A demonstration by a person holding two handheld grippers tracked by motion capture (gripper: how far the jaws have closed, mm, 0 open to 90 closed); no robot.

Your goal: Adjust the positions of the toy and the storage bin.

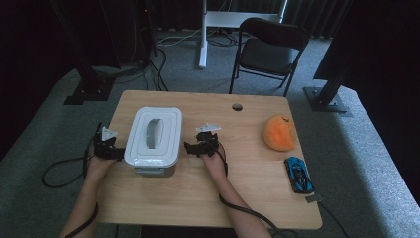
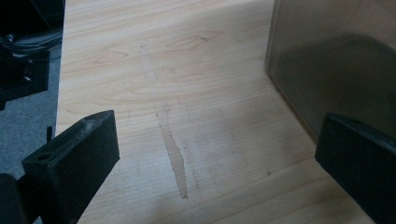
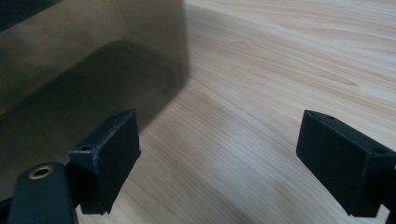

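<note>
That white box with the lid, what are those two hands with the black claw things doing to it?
A person is holding a two-jaw gripper in each hand on either side of the white plastic box with a lid on the wooden table. The left gripper and the right gripper both have their jaws open and grip nothing yet. An orange plush ball and a blue toy car sit untouched at the right.

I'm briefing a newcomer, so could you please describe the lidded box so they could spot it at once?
On the wooden table, look at its left half, between the left gripper and right gripper. The box is a rectangular container with a white lid and recessed grey handle, unlike the toys further right.
</note>
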